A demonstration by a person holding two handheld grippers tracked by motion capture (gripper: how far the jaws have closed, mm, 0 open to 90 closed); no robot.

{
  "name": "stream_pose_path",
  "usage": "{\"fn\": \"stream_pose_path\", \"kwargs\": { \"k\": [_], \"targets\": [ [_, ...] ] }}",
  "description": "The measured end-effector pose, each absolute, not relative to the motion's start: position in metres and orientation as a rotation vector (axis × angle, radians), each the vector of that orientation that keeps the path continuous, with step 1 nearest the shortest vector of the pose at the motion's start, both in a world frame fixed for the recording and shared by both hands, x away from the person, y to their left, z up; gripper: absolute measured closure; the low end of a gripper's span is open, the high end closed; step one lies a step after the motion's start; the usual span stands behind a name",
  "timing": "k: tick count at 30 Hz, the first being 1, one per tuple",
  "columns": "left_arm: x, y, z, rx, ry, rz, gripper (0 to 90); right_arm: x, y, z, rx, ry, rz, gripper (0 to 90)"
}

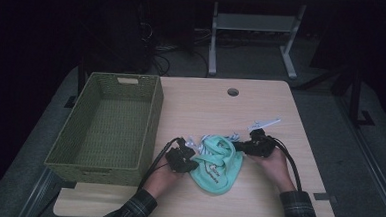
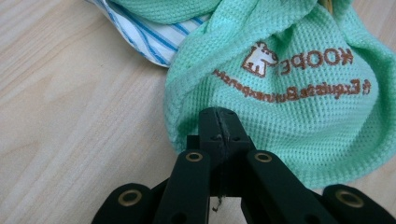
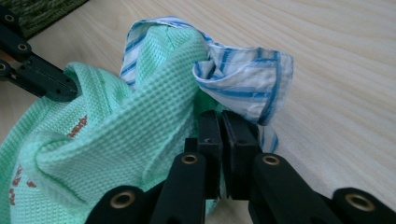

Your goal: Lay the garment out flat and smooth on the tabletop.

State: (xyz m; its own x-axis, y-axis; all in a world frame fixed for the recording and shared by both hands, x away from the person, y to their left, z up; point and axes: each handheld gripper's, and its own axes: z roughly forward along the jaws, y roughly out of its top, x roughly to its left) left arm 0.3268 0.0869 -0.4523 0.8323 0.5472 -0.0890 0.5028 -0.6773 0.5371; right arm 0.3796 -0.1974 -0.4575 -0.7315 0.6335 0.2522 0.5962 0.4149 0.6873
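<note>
step: lift green cloth [image 1: 217, 165] toward basket [image 1: 111, 124] | left tongs [image 2: 218, 122] clamped on its hem | right tongs [image 3: 221, 125] pinching its fold | tip: raise both together, keep striped lining [image 3: 243, 81] clear of table [image 1: 276, 193]

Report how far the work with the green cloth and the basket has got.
Done so far: both grippers have hold of the green cloth, the left gripper shut on its edge, the right gripper shut where it meets the blue-striped lining. In hand: the cloth lies bunched on the table between them. Left: the woven basket holds nothing visible, so if the cloth belongs there, the move hasn't begun.
</note>
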Motion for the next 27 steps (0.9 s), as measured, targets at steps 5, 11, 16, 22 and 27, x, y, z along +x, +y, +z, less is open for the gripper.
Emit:
{"fn": "stream_pose_path", "kwargs": {
  "k": [5,11,16,22,27],
  "targets": [
    [0.327,0.087,-0.452,2.455,0.765,0.11,89.3,0.377,-0.2,-0.452,1.126,2.576,1.231,87.8],
    [0.327,0.087,-0.452,2.455,0.765,0.11,89.3,0.372,-0.21,-0.437,1.105,2.509,1.242,88.1],
    [0.327,0.087,-0.452,2.458,0.761,0.113,89.3,0.37,-0.221,-0.429,1.111,2.443,1.22,88.4],
    [0.327,0.087,-0.452,2.458,0.761,0.118,89.3,0.369,-0.239,-0.423,1.158,2.372,1.178,88.6],
    [0.326,0.086,-0.452,2.455,0.766,0.113,89.3,0.37,-0.254,-0.427,1.219,2.338,1.157,88.6]
  ]
}}
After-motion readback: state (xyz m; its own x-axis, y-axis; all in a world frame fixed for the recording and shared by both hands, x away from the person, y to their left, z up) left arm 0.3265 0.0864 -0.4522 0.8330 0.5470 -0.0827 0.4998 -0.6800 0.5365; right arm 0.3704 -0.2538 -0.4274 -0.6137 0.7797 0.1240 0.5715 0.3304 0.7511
